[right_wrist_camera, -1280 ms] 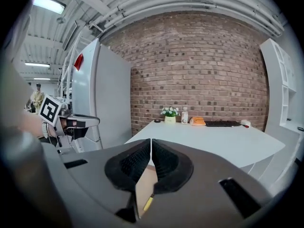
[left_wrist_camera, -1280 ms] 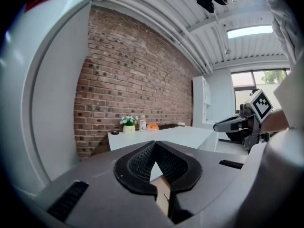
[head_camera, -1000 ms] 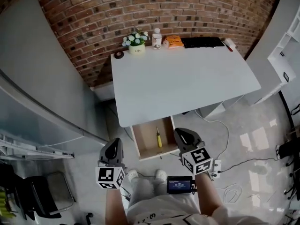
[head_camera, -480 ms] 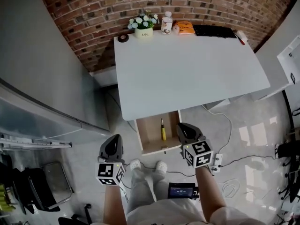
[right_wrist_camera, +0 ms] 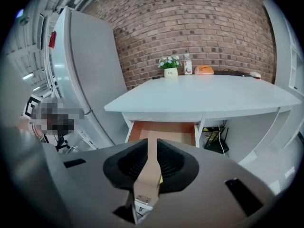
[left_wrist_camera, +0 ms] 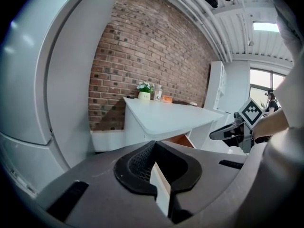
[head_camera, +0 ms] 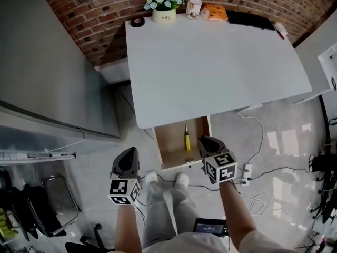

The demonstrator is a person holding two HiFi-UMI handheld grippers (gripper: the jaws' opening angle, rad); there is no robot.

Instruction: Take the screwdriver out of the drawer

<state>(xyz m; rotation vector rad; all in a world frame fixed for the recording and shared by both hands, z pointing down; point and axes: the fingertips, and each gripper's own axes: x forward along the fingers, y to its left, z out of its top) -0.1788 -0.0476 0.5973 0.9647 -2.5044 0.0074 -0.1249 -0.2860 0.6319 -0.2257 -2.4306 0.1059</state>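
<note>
The wooden drawer (head_camera: 164, 144) stands pulled out under the front edge of the white table (head_camera: 210, 67). Inside it, a screwdriver (head_camera: 186, 140) with a yellow handle lies lengthwise near the right wall. My right gripper (head_camera: 209, 144) hovers at the drawer's front right corner, close beside the screwdriver, its jaws shut and empty. The right gripper view looks along the shut right gripper (right_wrist_camera: 152, 144) into the drawer (right_wrist_camera: 161, 131). My left gripper (head_camera: 127, 161) hangs over the floor left of the drawer. In the left gripper view its jaws (left_wrist_camera: 154, 146) meet at the tips with nothing between them.
A flower pot (head_camera: 165, 5), a bottle (head_camera: 194, 5), an orange packet (head_camera: 216, 12), a black keyboard (head_camera: 250, 19) and a tape roll (head_camera: 137, 21) line the table's far edge by the brick wall. A grey refrigerator (head_camera: 47, 78) stands left. A power strip (head_camera: 245, 173) and cables lie on the floor right.
Both grippers have sunk lower in front of the table. The right one now sits at the drawer's front right corner; the left stays out over the floor.
</note>
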